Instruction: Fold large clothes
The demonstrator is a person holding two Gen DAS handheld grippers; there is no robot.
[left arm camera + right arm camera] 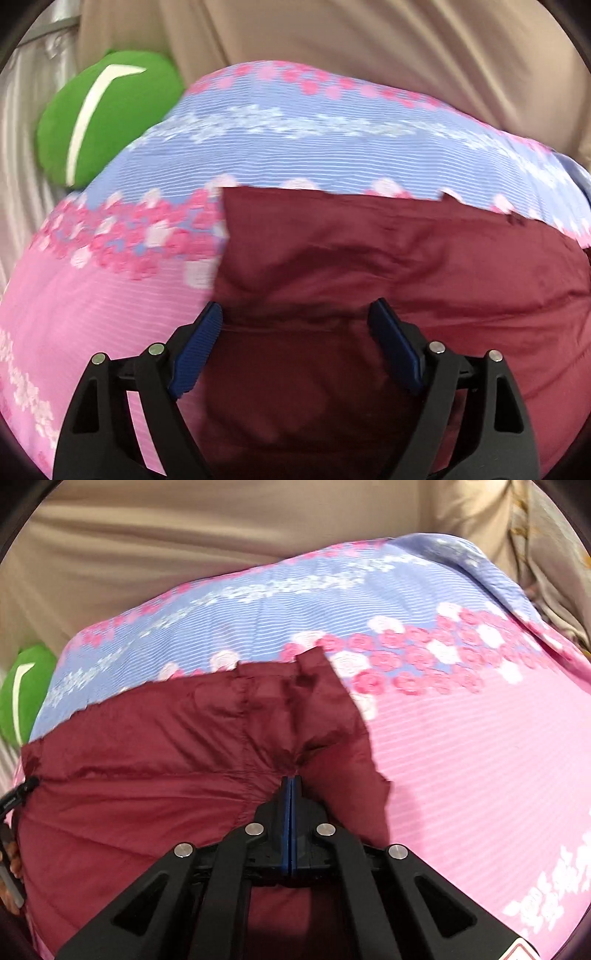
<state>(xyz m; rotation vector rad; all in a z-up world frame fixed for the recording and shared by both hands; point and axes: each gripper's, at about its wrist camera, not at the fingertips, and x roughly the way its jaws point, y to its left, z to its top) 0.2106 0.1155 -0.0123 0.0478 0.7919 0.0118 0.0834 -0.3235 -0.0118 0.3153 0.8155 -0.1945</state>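
Right gripper (291, 781) pinches maroon garment (147, 746); left gripper (295, 314) gapes above.

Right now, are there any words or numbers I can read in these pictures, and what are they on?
No text reads clearly.
Small black tag at the edge of the maroon garment: tiny white print, too small and blurred to read.
Red-and-white sticker on the right hand-held gripper: cut off by the frame, unreadable.
Green cushion: only a white stripe, no letters.
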